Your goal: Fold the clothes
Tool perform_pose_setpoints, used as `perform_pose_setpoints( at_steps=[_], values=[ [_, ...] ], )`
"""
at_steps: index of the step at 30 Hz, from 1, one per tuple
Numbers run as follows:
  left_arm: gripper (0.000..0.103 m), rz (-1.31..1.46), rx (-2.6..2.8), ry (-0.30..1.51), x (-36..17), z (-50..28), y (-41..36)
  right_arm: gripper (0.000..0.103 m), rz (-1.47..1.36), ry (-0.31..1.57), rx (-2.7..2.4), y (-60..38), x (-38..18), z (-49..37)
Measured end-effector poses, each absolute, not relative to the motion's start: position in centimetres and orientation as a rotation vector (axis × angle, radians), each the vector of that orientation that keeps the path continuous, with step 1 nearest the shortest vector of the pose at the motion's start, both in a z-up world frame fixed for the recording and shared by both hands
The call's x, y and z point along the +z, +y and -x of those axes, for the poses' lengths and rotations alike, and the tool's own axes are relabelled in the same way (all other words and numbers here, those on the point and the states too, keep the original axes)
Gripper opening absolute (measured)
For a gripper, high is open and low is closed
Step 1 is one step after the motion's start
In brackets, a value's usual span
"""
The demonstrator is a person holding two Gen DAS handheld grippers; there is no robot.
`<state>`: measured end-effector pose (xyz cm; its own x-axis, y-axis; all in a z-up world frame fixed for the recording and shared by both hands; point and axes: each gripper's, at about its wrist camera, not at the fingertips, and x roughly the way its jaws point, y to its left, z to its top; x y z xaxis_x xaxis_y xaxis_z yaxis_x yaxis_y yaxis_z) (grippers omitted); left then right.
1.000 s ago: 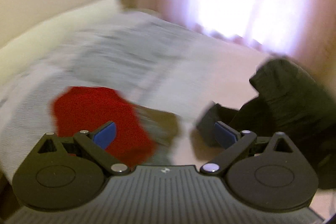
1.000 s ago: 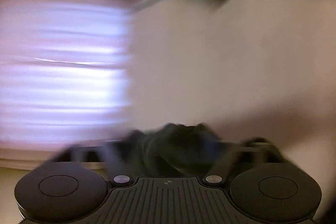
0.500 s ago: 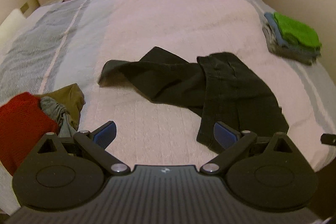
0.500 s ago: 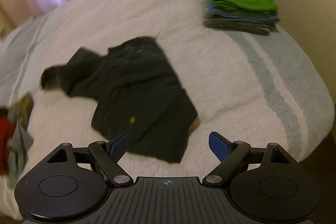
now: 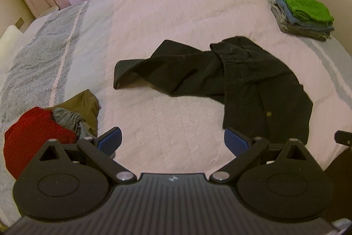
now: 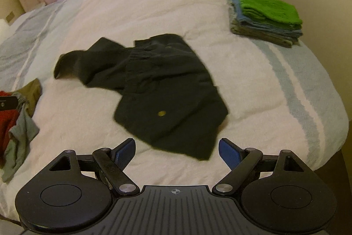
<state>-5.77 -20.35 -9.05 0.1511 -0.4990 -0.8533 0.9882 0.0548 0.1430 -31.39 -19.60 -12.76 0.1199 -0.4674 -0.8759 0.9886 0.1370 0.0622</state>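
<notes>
Black trousers [image 5: 248,80] lie crumpled near the middle of the bed [image 5: 176,14], and everything about the coming move turns on how they lie from the 2 tools. Their long axis runs slantwise: the waistband end, with its small brass button [image 6: 162,113], reaches toward the near edge of the bed, while 1 leg is thrown out sideways toward the striped side, its cuff gaping open.

Taking the trousers as the landmark, a folded stack [image 6: 266,17] with a green piece on top sits well apart on the far side, toward the wall. An unfolded heap [image 5: 50,124] of red, grey and olive cloth lies on the opposite side, close to the bed's near edge.

The right tool [image 6: 177,151] hovers just short of the waistband end, its blue pads spread wide and grasping nothing; the nearest hem lies almost between them. The left tool [image 5: 172,141], equally released and empty, hangs over bare bedding with the trousers off toward its right pad and the heap beside its left.

By my judgement the right tool is nearer the waistband, and the left is better placed to reach across for the thrown-out leg.
</notes>
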Motion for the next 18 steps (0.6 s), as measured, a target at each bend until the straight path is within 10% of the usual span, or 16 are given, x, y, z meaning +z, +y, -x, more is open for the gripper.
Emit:
perform_pose_setpoints(
  at_steps=[18],
  values=[
    [0.098, -0.882, -1.360, 0.727, -10.4, 1.2, -19.5, 0.085, -0.778, 0.817, -1.317, -16.7, -13.0, 25.4]
  ],
)
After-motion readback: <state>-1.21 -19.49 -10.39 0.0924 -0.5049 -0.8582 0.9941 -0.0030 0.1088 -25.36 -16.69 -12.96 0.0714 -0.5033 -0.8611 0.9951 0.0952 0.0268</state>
